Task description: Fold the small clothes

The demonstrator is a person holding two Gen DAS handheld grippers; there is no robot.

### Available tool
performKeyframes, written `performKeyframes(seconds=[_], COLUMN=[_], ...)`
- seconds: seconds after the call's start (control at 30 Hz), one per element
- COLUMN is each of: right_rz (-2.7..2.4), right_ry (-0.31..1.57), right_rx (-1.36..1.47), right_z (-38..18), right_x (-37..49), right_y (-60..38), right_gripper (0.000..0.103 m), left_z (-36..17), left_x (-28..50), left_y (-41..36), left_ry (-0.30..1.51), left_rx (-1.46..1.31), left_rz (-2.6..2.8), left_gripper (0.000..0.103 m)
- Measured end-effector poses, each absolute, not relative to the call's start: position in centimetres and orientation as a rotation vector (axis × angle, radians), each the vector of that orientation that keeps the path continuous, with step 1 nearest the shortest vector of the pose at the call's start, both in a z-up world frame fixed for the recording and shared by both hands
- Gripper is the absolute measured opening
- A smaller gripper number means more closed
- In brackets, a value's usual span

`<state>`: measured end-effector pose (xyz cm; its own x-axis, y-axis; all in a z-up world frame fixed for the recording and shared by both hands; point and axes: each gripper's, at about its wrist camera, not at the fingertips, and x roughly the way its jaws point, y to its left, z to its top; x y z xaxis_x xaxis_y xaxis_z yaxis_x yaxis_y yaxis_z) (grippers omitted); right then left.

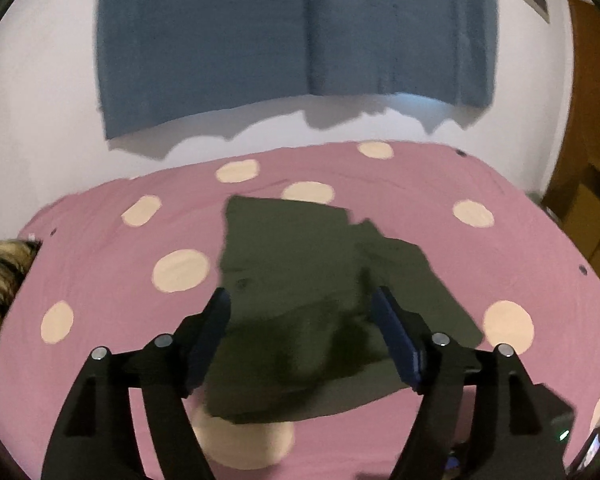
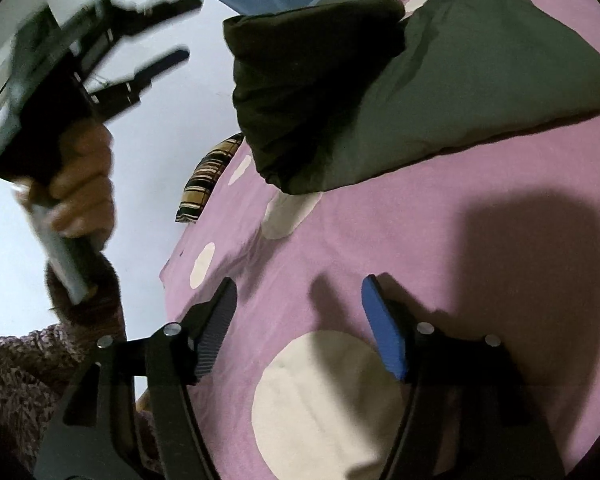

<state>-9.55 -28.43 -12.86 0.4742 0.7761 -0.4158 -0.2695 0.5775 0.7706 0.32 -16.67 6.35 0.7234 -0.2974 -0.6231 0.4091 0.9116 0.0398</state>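
A dark olive-green small garment (image 1: 312, 280) lies partly folded on the pink bed cover with cream dots (image 1: 100, 248). My left gripper (image 1: 302, 300) is open, held above the garment's near part, holding nothing. In the right wrist view the garment (image 2: 440, 80) lies bunched at the far top of the pink cover (image 2: 380, 232). My right gripper (image 2: 298, 290) is open and empty, low over the bare cover near a cream dot, well short of the garment. The left gripper (image 2: 180, 28) shows there raised at the upper left, held by a hand, jaws apart.
A blue curtain (image 1: 292, 32) hangs on the white wall behind the bed. A striped brown cushion (image 1: 0, 280) sits at the bed's left edge; it also shows in the right wrist view (image 2: 208, 176). Wooden furniture (image 1: 592, 184) stands at the right.
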Motion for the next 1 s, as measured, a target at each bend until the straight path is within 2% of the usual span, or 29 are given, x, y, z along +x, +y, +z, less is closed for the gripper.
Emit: performKeyframes(seconds=[0.33,0.43,0.5,0.63,0.93,0.97,1.0], right_rz=[0.639,0.624,0.583,0.482,0.383,0.381,0.381], right_ry=[0.898,0.853,0.801,0.780,0.993,1.020,1.051], right_rx=[0.681,0.785,0.826,0.850,0.841,0.828,0.810], right_z=[-11.8,-9.9,-8.0,-5.3,-6.2,-6.7,-7.2], right_x=[-8.8,-8.0,-6.7,-2.2,9.6,10.1,10.6], right_y=[-26.9,-28.6,-30.1,-31.9,-30.2,-29.7,-29.1], right_gripper=[0.077,0.079,0.084,0.086,0.085,0.081,0.061], left_z=[0.5,-0.9,-1.6,-2.4,-3.6,-3.7,-3.9], left_x=[0.0,0.0,0.0,-0.5,-0.5,-0.3,-0.3], left_y=[-7.8,-6.3,-6.0,-6.1,-5.6,-5.5,-5.5], left_ry=[0.632,0.643,0.658,0.659,0.683,0.689,0.697], left_rx=[0.073,0.014,-0.007,0.001,0.009,0.008,0.008], left_rz=[-0.370,-0.377,-0.386,-0.407,-0.396,-0.394,-0.389], left_gripper=[0.079,0.079,0.079,0.079,0.079,0.079,0.079])
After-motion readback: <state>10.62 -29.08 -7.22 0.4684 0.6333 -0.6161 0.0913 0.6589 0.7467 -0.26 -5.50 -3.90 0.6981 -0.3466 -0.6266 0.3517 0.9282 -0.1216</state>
